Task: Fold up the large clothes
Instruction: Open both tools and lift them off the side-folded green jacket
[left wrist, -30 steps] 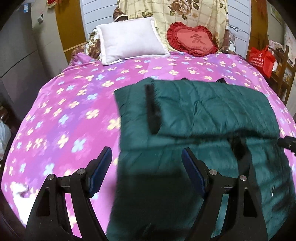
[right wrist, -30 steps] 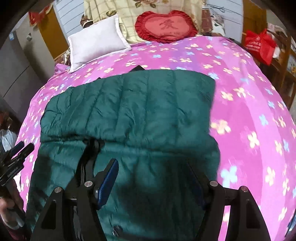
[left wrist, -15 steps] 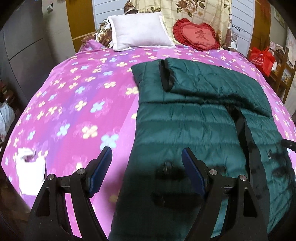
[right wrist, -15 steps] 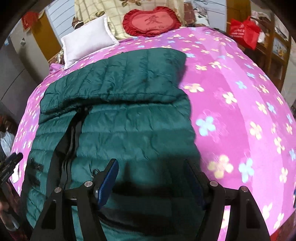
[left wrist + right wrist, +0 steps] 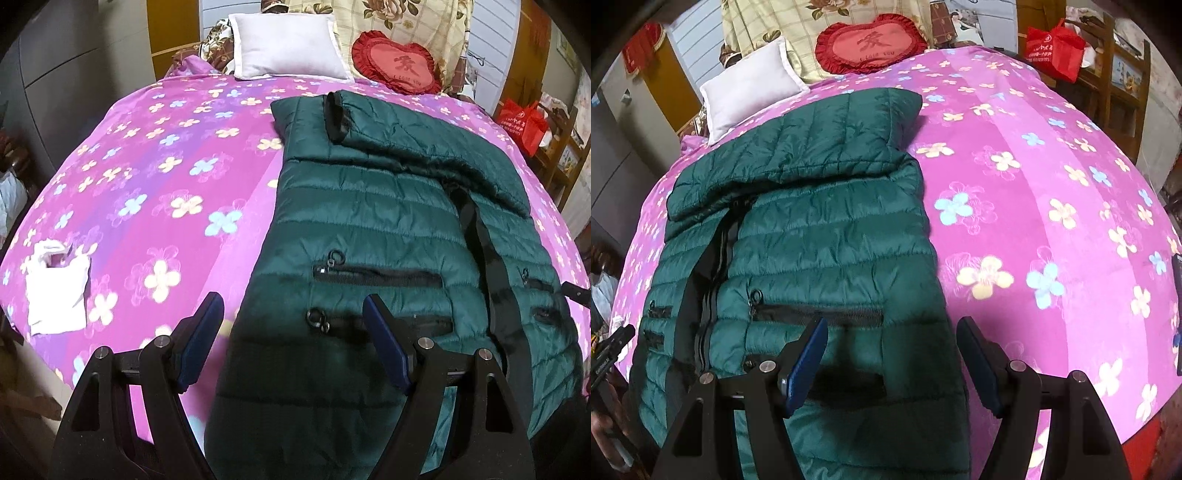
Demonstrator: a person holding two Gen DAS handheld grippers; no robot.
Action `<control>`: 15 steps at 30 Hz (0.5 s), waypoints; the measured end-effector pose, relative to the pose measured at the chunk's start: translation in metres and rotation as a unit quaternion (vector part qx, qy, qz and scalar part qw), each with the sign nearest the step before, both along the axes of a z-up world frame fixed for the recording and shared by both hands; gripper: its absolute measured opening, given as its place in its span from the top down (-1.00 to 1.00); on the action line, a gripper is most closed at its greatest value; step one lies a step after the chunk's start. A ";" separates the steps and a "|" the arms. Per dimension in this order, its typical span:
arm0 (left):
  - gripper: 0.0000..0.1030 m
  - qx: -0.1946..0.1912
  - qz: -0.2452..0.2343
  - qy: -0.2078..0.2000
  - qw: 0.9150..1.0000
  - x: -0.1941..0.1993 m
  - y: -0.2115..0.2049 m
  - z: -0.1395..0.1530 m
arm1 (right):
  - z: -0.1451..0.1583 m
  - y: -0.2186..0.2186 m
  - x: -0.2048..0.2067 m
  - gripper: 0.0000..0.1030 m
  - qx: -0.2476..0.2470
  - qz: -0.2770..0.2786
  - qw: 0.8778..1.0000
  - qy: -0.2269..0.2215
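Note:
A dark green quilted puffer jacket (image 5: 373, 229) (image 5: 820, 236) lies front up on the pink flowered bed, sleeves folded across its upper part, black zipper down the middle. My left gripper (image 5: 293, 317) hovers open over the jacket's lower left edge, nothing between its blue pads. My right gripper (image 5: 892, 339) hovers open over the jacket's lower right edge, also with nothing in it. Each gripper's tip shows at the edge of the other's view.
The pink flowered bedspread (image 5: 147, 192) (image 5: 1034, 206) covers the bed. A white pillow (image 5: 288, 46) and a red heart cushion (image 5: 399, 62) lie at the head. A white plastic bag (image 5: 57, 288) sits near the left foot corner. A red bag (image 5: 1052, 46) stands beside the bed.
Both grippers have pulled back toward the foot of the bed, from over the folded sleeves to the jacket's lower hem area. Their jaws have kept the same width.

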State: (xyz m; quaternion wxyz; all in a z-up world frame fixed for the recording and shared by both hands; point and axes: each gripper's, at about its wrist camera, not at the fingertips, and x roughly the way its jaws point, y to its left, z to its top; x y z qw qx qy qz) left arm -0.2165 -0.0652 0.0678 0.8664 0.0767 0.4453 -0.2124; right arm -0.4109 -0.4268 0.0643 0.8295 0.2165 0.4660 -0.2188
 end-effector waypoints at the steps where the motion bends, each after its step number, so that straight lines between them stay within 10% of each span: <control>1: -0.52 0.002 -0.001 0.001 1.000 -0.002 0.001 -0.001 | -0.002 0.001 -0.001 -0.35 0.001 0.001 1.000 0.003; 15: -0.52 0.002 0.003 0.005 1.000 -0.011 0.014 -0.003 | -0.008 0.016 -0.012 -0.36 -0.006 0.023 0.999 0.023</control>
